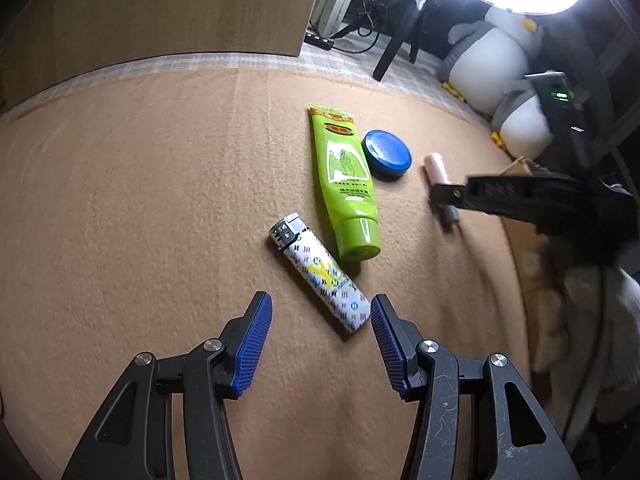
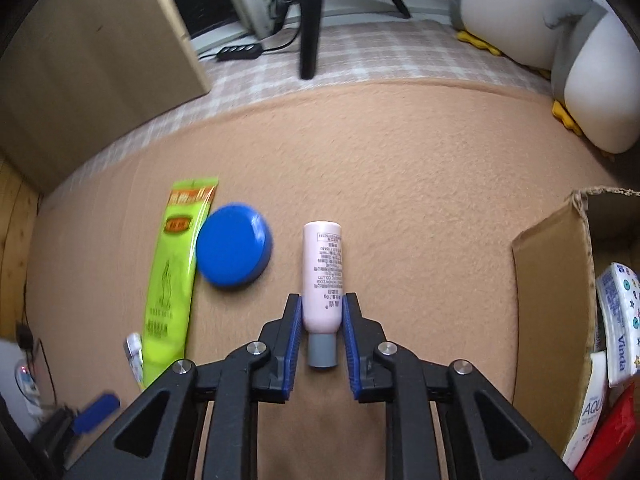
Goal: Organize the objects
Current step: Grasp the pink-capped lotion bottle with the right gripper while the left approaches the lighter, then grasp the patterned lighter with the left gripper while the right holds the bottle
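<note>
The right claw (image 2: 321,312) is closed on the pink tube (image 2: 323,276) lying on the tan blanket (image 2: 400,184). The left claw (image 1: 321,312) gapes empty above the lighter (image 1: 320,274). Beyond lie the green tube (image 1: 344,178), touching the blue tin (image 1: 386,153); a cardboard box (image 2: 556,304) flanks rightward.

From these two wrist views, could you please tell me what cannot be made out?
- Pink tube: in the left wrist view the right gripper covers its middle.
- Lighter: in the right wrist view only a sliver shows beside the green tube.
- Cardboard box: cut by the right wrist view's edge; its contents only partly show.
- Green tube's print: blurred.
</note>
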Tool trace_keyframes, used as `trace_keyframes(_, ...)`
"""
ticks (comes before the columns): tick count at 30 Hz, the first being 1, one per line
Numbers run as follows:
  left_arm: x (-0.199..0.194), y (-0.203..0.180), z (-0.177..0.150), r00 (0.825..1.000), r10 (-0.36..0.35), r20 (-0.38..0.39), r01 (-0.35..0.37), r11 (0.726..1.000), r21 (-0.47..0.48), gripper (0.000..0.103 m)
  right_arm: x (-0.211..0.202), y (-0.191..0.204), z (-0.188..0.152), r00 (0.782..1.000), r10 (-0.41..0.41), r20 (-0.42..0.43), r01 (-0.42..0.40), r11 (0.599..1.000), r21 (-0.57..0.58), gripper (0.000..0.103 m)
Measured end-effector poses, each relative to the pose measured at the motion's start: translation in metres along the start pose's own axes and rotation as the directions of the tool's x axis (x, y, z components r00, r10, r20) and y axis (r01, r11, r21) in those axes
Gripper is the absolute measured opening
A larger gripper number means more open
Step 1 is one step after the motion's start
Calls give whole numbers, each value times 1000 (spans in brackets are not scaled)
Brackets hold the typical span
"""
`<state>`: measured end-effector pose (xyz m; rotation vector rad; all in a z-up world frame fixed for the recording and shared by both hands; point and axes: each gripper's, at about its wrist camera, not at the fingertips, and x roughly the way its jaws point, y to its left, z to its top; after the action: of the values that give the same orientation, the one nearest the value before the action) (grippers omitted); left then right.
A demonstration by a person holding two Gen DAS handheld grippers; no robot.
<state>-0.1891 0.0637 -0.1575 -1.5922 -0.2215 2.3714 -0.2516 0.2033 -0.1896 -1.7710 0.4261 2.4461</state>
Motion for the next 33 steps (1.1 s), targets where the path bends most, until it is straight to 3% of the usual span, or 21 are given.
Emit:
trace_keyframes(10, 27, -27, 11, 989, 145, -18, -143, 987, 70, 54, -9, -7, -27, 998, 54, -15, -54, 999, -3, 18)
trace_keyframes(14, 25, -16, 14, 989, 150, -10, -149, 988, 41, 45, -13, -9, -37, 998, 63, -20, -63, 998, -19, 18)
trace_keyframes(27, 33, 2, 40, 985, 173, -15, -173, 985, 7, 51, -16, -7, -45, 999, 26, -27, -28, 996, -83, 19)
trace_keyframes(33, 34, 5, 42, 981, 196, -1, -195, 981, 10, 35, -16, -3, -47, 1000, 1, -23, -4, 992, -126, 18)
